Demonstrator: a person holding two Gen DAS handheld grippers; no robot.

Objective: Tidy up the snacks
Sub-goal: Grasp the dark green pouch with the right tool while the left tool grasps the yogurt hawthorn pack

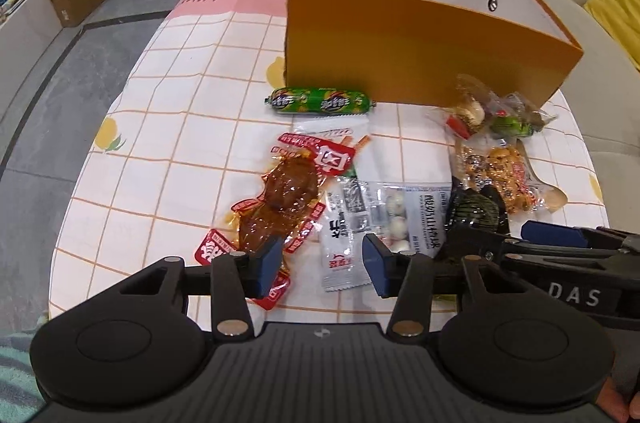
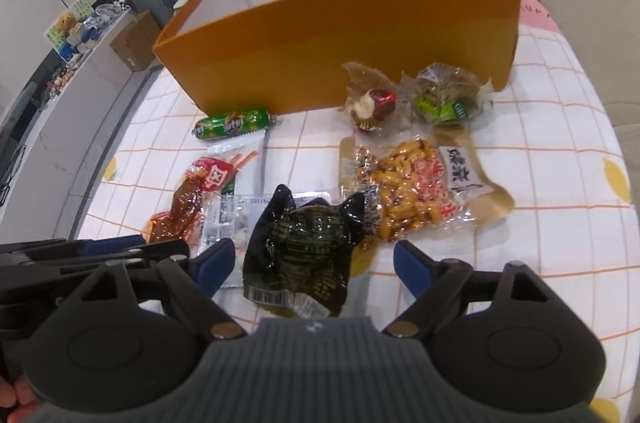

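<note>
Nothing is seen inside the orange box [image 2: 336,35]; every snack is left before it. Left gripper [image 1: 320,259] and right gripper [image 2: 314,259] are released.

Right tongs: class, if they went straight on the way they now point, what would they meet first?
Most likely the crumpled black foil snack packet with gold print, which lies on the checked tablecloth directly between the open right tongs. Depth is unclear, so how near they are cannot be told.

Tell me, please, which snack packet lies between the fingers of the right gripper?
The black packet with gold print and a barcode. It alone lies between the open right gripper; the other packets lie farther off.
</note>
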